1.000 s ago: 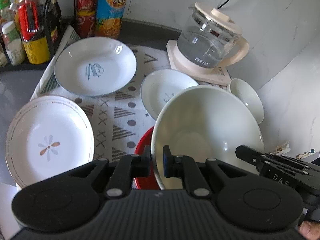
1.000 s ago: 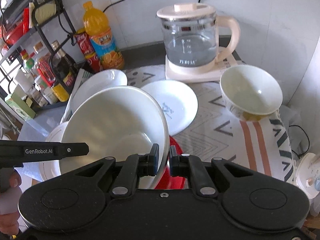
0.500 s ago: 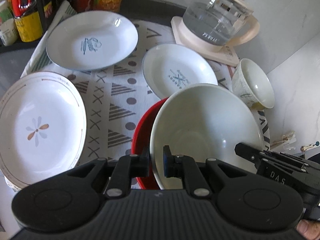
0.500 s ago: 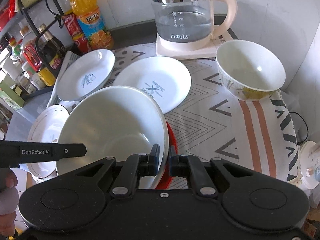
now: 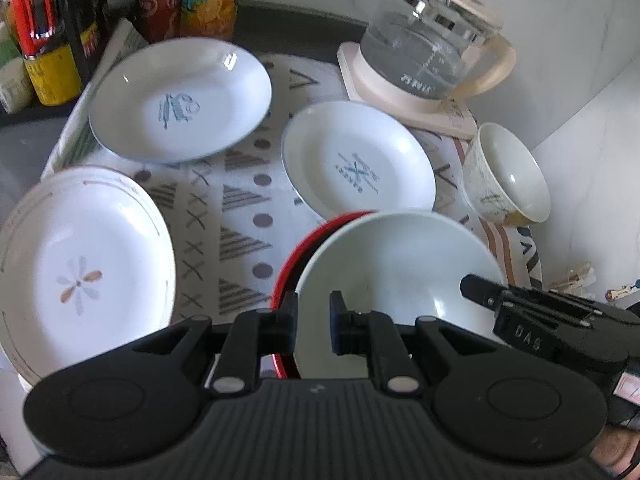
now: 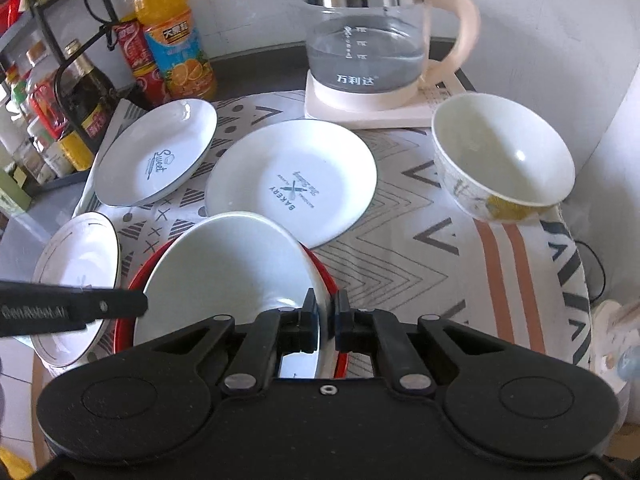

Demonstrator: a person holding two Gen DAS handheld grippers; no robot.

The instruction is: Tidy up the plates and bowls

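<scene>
Left wrist view: left gripper (image 5: 313, 326) fingers straddle the near-left rim of the large white bowl (image 5: 394, 268), rim between the pads. A gap shows beside the rim, so cannot tell if it is really clamped or just bracketing. Bowl sits inside/over the red bowl (image 5: 288, 276), tilted slightly toward the camera. Right gripper's body shows at the bowl's right edge. Elsewhere on the patterned cloth (image 5: 240, 216): flower plate (image 5: 80, 264) at left, "Sweet" plate (image 5: 180, 100) behind it, bakery plate (image 5: 356, 164) centre, small patterned bowl (image 5: 504, 176) at right beside the glass kettle (image 5: 428, 48).

Right wrist view: right gripper (image 6: 327, 322) is pinched on the white bowl's right rim, pads nearly together with the thin wall between them. Red rim shows all round below the white bowl, so it looks nested or almost seated.

Judgement: step in hand is setting the white bowl into the red one. To do it well:
- level the bowl before letting go; tilt means one side lands first and it rocks
- lower both sides together, no sideways drag on the red bowl
- release only once the bowl carries its own weight, then lift fingers straight up off the rim
- glazed ceramic, thin rim: slips easily, keep the grip square
</scene>
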